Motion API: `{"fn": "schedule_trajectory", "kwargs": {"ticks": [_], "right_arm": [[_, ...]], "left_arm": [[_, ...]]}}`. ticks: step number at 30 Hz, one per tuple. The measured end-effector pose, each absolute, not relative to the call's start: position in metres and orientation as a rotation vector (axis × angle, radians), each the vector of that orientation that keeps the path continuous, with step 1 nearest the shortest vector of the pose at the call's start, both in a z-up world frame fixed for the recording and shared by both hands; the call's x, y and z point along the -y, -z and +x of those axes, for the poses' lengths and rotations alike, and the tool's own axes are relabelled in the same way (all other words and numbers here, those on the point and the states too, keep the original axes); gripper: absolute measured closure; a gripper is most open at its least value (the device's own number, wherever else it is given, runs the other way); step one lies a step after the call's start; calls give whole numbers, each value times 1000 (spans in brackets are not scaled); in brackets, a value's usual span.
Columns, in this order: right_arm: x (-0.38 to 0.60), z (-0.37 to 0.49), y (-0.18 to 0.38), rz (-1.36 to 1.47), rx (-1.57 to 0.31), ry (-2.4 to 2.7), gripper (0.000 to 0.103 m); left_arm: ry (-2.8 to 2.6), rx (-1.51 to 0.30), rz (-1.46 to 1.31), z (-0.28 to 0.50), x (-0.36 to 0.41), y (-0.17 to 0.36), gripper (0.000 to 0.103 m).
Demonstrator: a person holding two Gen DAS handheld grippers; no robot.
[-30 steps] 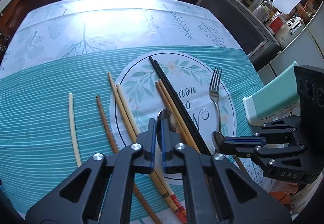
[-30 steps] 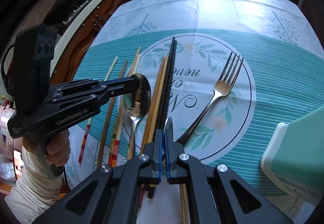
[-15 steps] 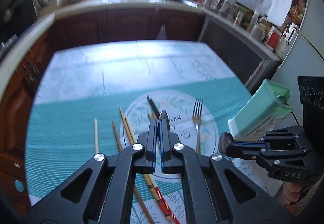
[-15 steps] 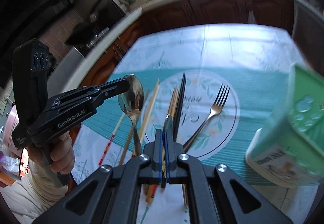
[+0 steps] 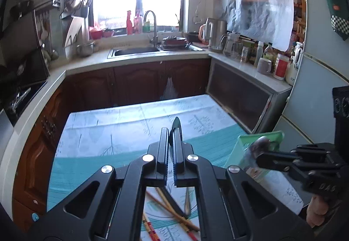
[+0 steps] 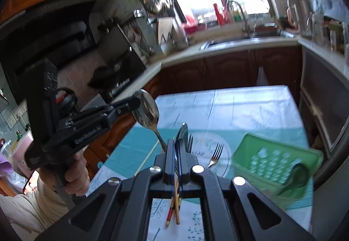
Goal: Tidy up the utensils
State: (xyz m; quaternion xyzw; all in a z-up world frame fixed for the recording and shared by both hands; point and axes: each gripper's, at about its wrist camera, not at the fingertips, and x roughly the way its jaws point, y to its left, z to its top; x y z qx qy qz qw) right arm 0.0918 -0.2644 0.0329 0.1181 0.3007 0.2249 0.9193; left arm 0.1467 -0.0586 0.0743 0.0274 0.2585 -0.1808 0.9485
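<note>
Held both tools up off the table (image 6: 240,106), each clamped on a spoon. Pinched the left spoon (image 6: 146,110) at the bowl's edge in the left tool (image 5: 171,138), above the table's left side. Gripped the right spoon (image 6: 182,131) edge-on in the right tool (image 6: 177,143), bowl poking out past the fingertips, close beside the green holder (image 6: 277,160) at right.

Step judged: dropping the spoons into the holder. To do it well: bring one spoon at a time over the open mouth, turn the handle downward, lower until it is well inside, then release. Avoid knocking the holder, tilted and blurred here. Mind both tools crowding the same opening.

Left spoon: long axis steep, bowl up and far, handle slanting down toward the near right. Right spoon: long axis along the fingers, bowl pointing far; handle hidden behind the tool.

Left on the table: fork (image 6: 214,153) mid-table, chopsticks (image 5: 172,206) at the near edge.
</note>
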Motion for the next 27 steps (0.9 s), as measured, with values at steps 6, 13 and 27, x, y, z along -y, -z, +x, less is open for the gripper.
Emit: {"fn": "schedule_trajectory", "kwargs": {"ticks": [6, 13, 27], "right_arm": [[306, 72, -63, 268, -506, -411, 101], [353, 56, -76, 327, -424, -340, 101], [399, 62, -52, 355, -414, -211, 101]], "left_arm": [[408, -477, 78, 136, 99, -118, 102], [460, -389, 76, 124, 146, -181, 102], [565, -369, 82, 131, 256, -198, 102]]}}
